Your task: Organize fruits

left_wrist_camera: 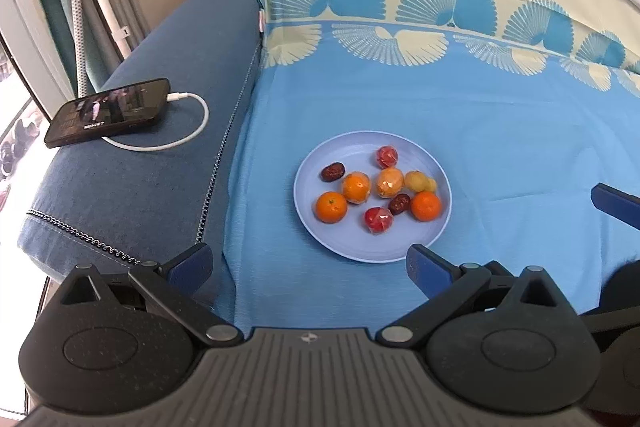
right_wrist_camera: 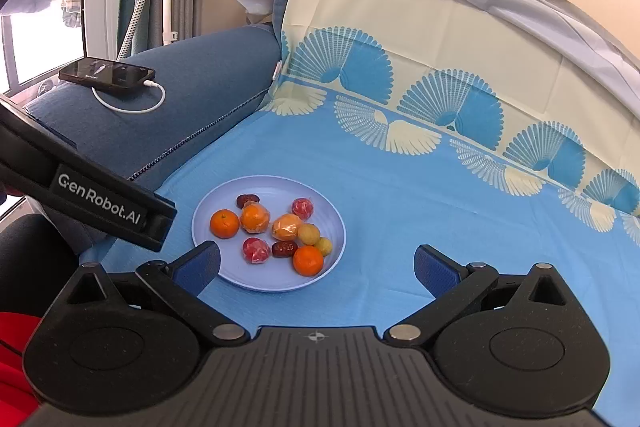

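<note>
A pale blue plate (left_wrist_camera: 344,245) (right_wrist_camera: 224,199) lies on a blue cloth and holds several small fruits. Among them are two bare oranges (left_wrist_camera: 331,207) (right_wrist_camera: 308,260), two wrapped orange fruits (left_wrist_camera: 356,187) (right_wrist_camera: 255,218), two wrapped red fruits (left_wrist_camera: 378,219) (right_wrist_camera: 256,249), two dark dates (left_wrist_camera: 332,171) (right_wrist_camera: 284,249) and small yellow fruits (left_wrist_camera: 416,181) (right_wrist_camera: 309,233). My left gripper (left_wrist_camera: 310,267) hovers open just short of the plate's near rim, nothing between its fingers. My right gripper (right_wrist_camera: 318,267) is open too, its left finger (right_wrist_camera: 198,267) over the plate's near edge.
A black phone (left_wrist_camera: 108,111) (right_wrist_camera: 106,75) with a white charging cable (left_wrist_camera: 192,131) rests on the dark blue sofa arm (left_wrist_camera: 160,163) to the left. The fan-patterned cloth (left_wrist_camera: 480,107) runs up the sofa back. The other gripper's body (right_wrist_camera: 100,203) crosses the right wrist view at left.
</note>
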Demonstrator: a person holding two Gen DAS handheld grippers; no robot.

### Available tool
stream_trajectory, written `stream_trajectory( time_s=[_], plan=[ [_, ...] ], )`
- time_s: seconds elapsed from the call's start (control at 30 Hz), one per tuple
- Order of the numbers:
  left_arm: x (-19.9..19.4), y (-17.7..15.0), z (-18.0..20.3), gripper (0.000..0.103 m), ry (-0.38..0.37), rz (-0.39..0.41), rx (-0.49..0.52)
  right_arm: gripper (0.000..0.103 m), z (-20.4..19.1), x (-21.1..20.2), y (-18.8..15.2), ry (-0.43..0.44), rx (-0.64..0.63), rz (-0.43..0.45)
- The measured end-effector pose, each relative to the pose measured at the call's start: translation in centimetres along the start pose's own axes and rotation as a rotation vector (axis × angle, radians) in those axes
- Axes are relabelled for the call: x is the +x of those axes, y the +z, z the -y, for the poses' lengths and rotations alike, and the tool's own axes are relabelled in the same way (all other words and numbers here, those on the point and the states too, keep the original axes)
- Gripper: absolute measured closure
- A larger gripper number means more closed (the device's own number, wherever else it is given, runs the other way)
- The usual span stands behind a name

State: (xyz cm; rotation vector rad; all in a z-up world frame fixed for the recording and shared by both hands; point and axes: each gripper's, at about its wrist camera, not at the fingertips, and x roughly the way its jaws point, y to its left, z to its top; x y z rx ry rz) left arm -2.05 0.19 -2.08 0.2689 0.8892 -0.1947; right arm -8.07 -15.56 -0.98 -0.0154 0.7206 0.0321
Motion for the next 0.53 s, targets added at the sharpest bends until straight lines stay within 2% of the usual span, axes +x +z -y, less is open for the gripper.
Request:
stream_trajectory(
  time_s=[0.53],
  plan=[
    [-0.01,-0.05,0.06,0.0,0.027,0.009,0.0,0.001,0.05,0.27,-0.32,-0.003,0.014,0.0]
  ],
)
